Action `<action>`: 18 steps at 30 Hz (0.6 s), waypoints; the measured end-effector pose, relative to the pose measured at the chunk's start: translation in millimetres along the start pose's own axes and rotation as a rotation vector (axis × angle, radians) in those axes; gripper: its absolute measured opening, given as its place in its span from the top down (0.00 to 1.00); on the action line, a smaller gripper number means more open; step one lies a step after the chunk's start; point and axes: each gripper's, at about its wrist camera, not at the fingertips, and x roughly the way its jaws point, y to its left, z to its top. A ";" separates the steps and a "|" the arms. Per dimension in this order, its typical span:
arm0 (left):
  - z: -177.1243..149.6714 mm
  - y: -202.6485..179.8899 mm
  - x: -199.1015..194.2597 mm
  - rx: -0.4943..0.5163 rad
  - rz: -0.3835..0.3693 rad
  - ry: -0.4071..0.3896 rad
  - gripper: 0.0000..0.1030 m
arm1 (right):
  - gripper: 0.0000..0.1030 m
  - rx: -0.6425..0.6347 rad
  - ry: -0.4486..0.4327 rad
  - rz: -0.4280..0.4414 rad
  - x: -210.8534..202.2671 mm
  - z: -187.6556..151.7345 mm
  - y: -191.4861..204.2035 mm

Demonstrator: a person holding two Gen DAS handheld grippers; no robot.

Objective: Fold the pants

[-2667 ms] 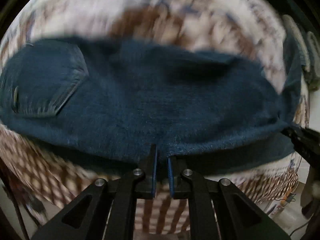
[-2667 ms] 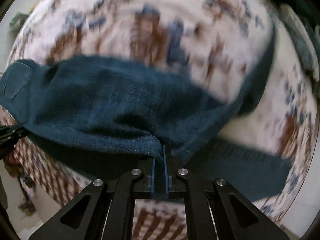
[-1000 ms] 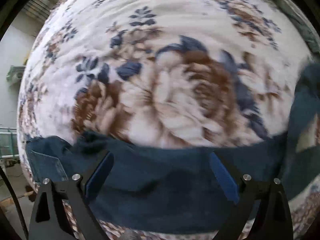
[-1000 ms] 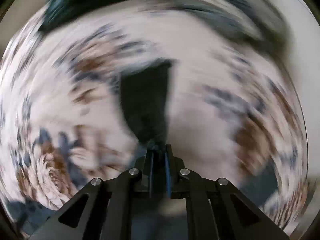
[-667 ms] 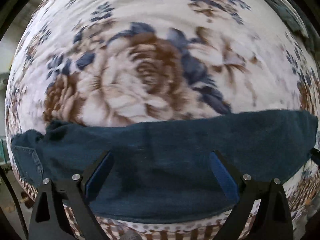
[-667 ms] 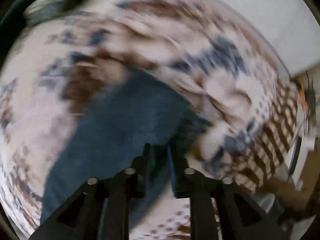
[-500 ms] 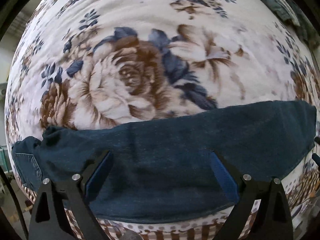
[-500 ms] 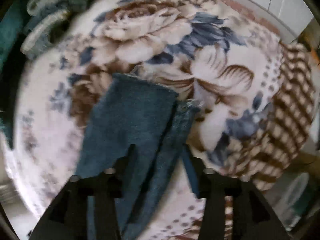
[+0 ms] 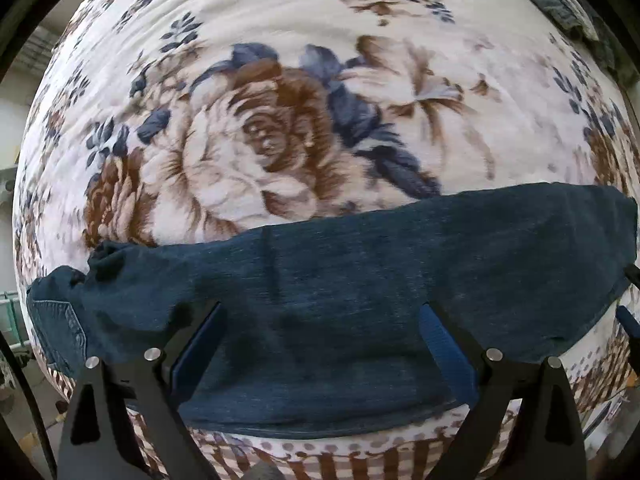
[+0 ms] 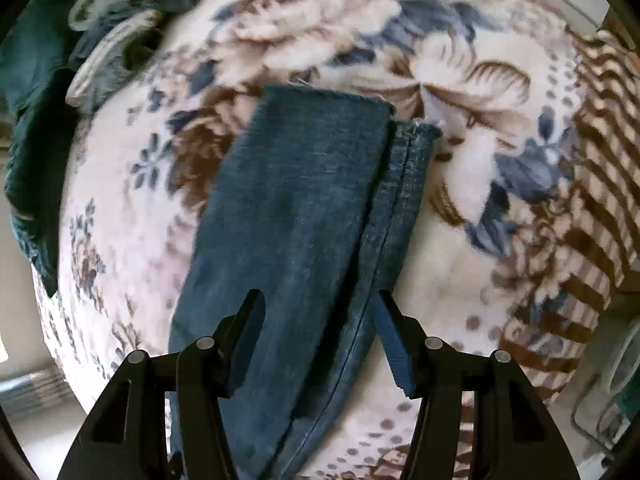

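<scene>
The left gripper (image 9: pixel 320 344) hangs with jaws spread wide and empty over the pants (image 9: pixel 360 280), which lie flat across the floral blanket (image 9: pixel 280 120). The right gripper (image 10: pixel 320 336) has jaws parted, gripping nothing, above the stacked leg ends (image 10: pixel 304 184).

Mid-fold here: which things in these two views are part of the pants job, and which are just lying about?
Part of the job:
- dark blue jeans, lying folded lengthwise on the bed
- left gripper, open over them
- right gripper, open over the leg hems

Just lying about:
- floral blanket underneath
- pile of other garments at the bed's far edge
</scene>
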 end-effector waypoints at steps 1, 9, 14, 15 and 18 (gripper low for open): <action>0.0 2.3 1.8 -0.008 0.000 0.003 0.05 | 0.43 -0.035 -0.022 -0.010 -4.3 -8.5 5.6; -3.9 24.8 5.5 -0.037 0.003 0.023 0.05 | 0.49 0.046 0.134 0.099 58.2 -21.1 1.6; -15.1 46.3 7.8 -0.058 -0.008 0.028 0.05 | 0.93 0.031 0.016 0.080 36.4 -21.8 14.5; -17.6 49.7 8.6 -0.059 -0.017 0.034 0.05 | 0.93 -0.005 -0.013 0.061 26.2 -25.0 20.9; -26.9 48.0 8.8 -0.035 -0.020 0.042 0.05 | 0.94 -0.056 -0.058 0.010 3.3 -32.0 26.6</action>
